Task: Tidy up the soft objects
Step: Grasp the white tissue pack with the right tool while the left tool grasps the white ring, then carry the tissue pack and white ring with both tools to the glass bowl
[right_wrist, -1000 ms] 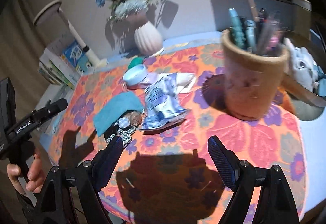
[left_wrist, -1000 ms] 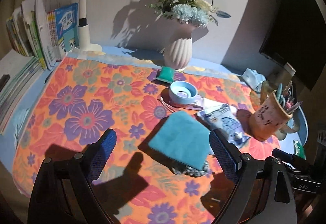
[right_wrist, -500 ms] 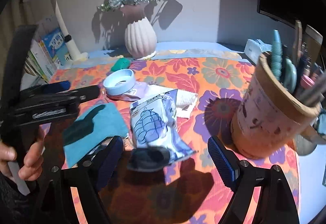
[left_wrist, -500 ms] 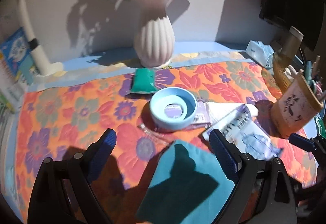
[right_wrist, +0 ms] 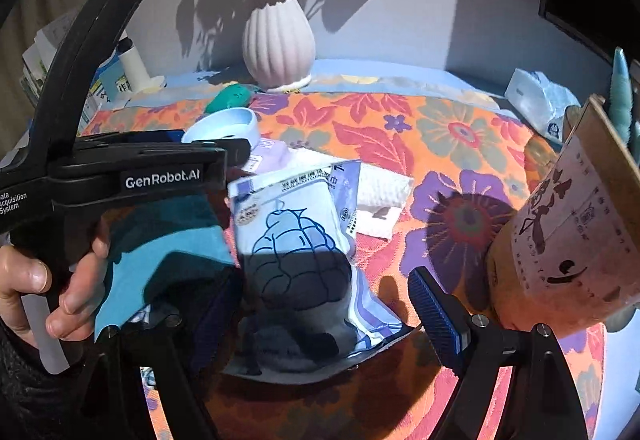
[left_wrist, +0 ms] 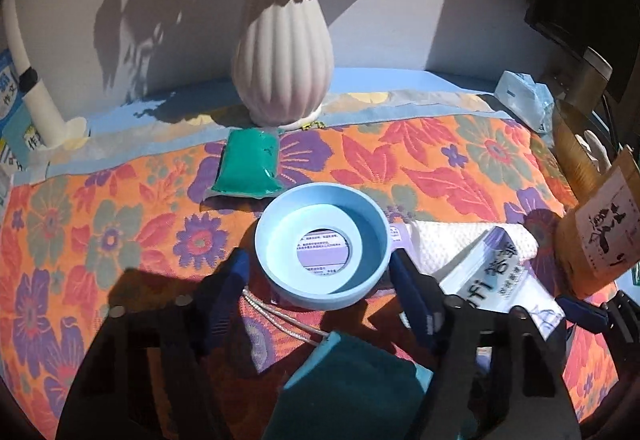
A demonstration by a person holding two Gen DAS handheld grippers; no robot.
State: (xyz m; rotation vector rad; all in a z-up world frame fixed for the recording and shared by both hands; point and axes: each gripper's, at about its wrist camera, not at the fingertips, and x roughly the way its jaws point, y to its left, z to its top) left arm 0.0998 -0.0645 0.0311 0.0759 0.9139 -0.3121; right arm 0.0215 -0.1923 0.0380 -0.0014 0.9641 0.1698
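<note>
Left wrist view: the left gripper (left_wrist: 320, 276) is seen poised over a floral tablecloth (left_wrist: 440, 160), its blue-padded fingers (left_wrist: 412, 296) set on either side of a pale blue bowl (left_wrist: 322, 264). The jaws have just been closing; the right pad appears to meet the bowl's rim at 3 o'clock, while the left pad is seen slightly clear of it at 9 o'clock, so no clamp is shown. A green soft pouch (left_wrist: 248, 168) is found at 11 o'clock from the bowl, just in front of a ribbed pink vase (left_wrist: 284, 68). A teal cloth (left_wrist: 352, 388) is seen at 6 o'clock, partly shadowed under the gripper. A white towel (left_wrist: 448, 244) and a printed packet (left_wrist: 500, 280) are laid at 3 o'clock, with a brown pen cup (left_wrist: 604, 236) beyond them.

Right wrist view: the right gripper (right_wrist: 328, 316) is held with its fingers wide apart, nothing pressed between them, and the printed packet (right_wrist: 296, 256) is framed in the gap. The left gripper (right_wrist: 132, 168), gripped by a hand (right_wrist: 48, 288), is seen at 9 o'clock, above the teal cloth (right_wrist: 172, 264). The pen cup (right_wrist: 568, 240) is placed at 3 o'clock, the vase (right_wrist: 278, 40) at 12 o'clock, and the green pouch (right_wrist: 230, 98) at 11 o'clock.
</note>
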